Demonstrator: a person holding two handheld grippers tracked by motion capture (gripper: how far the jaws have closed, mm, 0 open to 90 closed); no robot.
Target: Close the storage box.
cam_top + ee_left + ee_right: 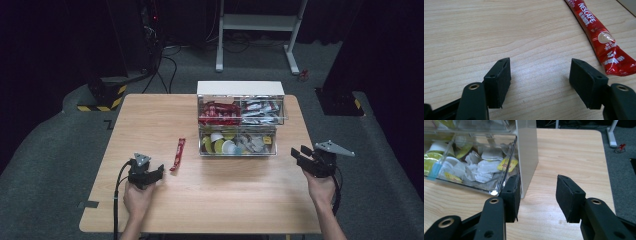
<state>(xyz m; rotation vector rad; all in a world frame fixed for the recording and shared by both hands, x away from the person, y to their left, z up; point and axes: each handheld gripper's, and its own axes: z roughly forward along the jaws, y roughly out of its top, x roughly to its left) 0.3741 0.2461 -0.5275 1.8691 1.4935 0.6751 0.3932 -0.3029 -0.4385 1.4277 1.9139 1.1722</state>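
The red Nescafé coffee stick sachet [602, 37] lies flat on the wooden table [225, 200], left of the clear plastic drawer organiser [240, 125]. The left gripper [540, 75] is spread and empty just beside the sachet; the right gripper [537, 195] is spread and empty near the organiser's right front corner. I judge that no grasp has begun; the next move probably requires the left jaws to straddle the sachet.

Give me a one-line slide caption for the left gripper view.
Open left gripper low over the wooden table, with a red coffee stick lying just beyond its right finger.
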